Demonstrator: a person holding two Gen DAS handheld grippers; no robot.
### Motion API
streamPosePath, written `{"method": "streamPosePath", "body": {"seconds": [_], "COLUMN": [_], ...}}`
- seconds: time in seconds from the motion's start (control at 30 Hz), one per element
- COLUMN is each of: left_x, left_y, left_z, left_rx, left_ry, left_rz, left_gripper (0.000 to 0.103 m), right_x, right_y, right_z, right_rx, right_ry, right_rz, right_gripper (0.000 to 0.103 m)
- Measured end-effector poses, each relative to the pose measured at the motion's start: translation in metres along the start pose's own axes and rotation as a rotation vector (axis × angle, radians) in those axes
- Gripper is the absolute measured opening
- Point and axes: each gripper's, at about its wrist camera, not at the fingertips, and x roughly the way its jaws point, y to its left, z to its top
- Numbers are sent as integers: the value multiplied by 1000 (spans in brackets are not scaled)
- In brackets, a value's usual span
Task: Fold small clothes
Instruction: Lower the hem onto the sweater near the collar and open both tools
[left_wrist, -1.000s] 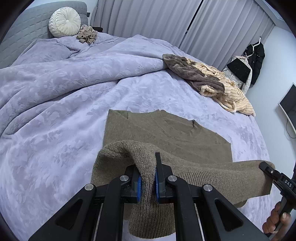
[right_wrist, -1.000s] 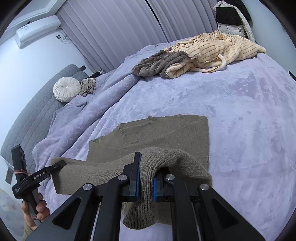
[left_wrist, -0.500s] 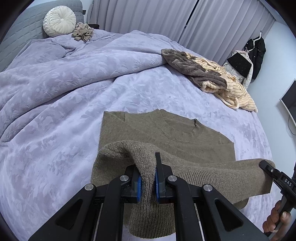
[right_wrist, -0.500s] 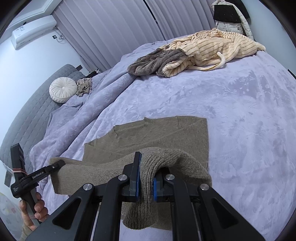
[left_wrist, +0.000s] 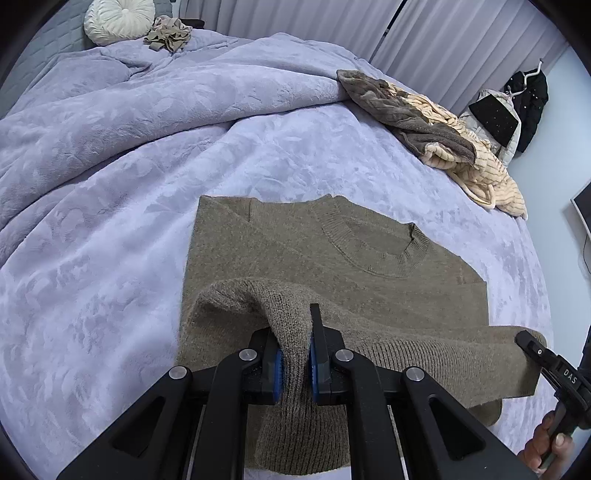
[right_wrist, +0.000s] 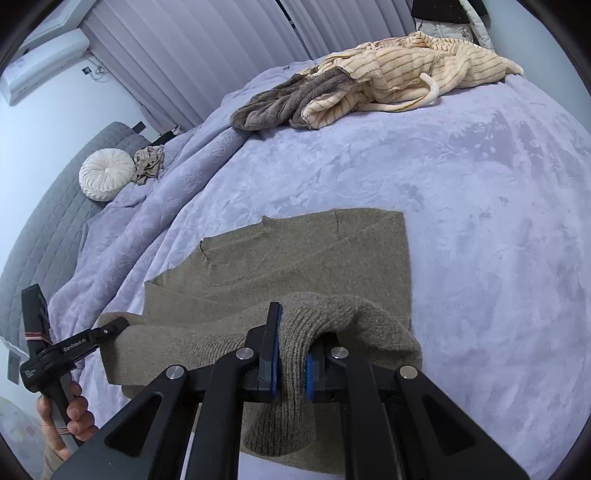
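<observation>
An olive-brown knit sweater (left_wrist: 332, 266) lies flat on the lilac bed cover, its neckline towards the far side; it also shows in the right wrist view (right_wrist: 288, 269). Its lower hem is lifted and doubled back over the body. My left gripper (left_wrist: 293, 350) is shut on the hem's left corner. My right gripper (right_wrist: 290, 354) is shut on the hem's right corner; it shows at the right edge of the left wrist view (left_wrist: 532, 347). The left gripper shows at the left of the right wrist view (right_wrist: 114, 326). The hem hangs stretched between them above the sweater.
A pile of brown and cream striped clothes (left_wrist: 436, 133) lies at the far right of the bed (right_wrist: 498, 221). A rumpled duvet (left_wrist: 129, 99), a round white cushion (right_wrist: 107, 177) and a small beige garment (left_wrist: 168, 33) lie at the far left. Curtains hang behind.
Both grippers have carried the lifted hem forward over the sweater towards the neckline. The grip on the hem is unchanged.
</observation>
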Motion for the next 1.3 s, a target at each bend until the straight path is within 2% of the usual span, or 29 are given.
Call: {"method": "streamPosePath", "body": {"seconds": [0.37, 0.43, 0.6, 0.7, 0.77, 0.8, 0.83, 0.9, 0.97, 1.0, 1.03, 1.07, 1.13, 1.2, 1.23, 1.3], "left_x": [31, 35, 38, 35, 34, 34, 34, 35, 36, 35, 35, 34, 33, 33, 31, 27], "left_y": [-4, -3, -1, 0, 0, 0, 1, 3, 4, 5, 6, 7, 8, 10, 12, 16], "left_z": [5, 4, 2, 2, 1, 0, -1, -4, -7, -10, -12, -15, -22, -29, -33, -38], "left_rx": [8, 7, 11, 14, 25, 29, 31, 40, 52, 58, 62, 67, 78, 83, 81, 72], "left_ry": [42, 48, 50, 48, 46, 47, 50, 58, 65, 70, 72, 74, 94, 102, 97, 71], "left_rz": [28, 30, 29, 18, 15, 16, 14, 7, 3, -7, -18, -29, -62, -69, -60, -60], "left_gripper": [12, 12, 12, 12, 12, 12, 12, 12, 12, 12, 12, 12, 13, 41, 66, 68], "right_x": [32, 39, 43, 43, 41, 40, 39, 38, 36, 37, 37, 38, 38, 36, 34, 33], "right_y": [-13, -15, -18, -22, -26, -28, -31, -33, -31, -28, -24, -19, -12, -9, -9, -9], "right_z": [3, 3, -10, -23, -32, -36, -41, -49, -53, -54, -55, -56, -57, -57, -56, -55], "right_rx": [20, 33, 35, 64, 82, 92, 101, 102, 78, 62, 38, 3, -49, -76, -79, -75], "right_ry": [55, 76, 108, 133, 140, 143, 147, 150, 137, 140, 144, 152, 150, 138, 134, 134], "right_rz": [-44, -32, -1, 46, 65, 79, 91, 109, 107, 104, 100, 91, 70, 70, 76, 82], "right_gripper": [11, 15, 15, 17, 21, 29, 43, 51, 51, 47, 28, 18, 15, 15, 15, 15]}}
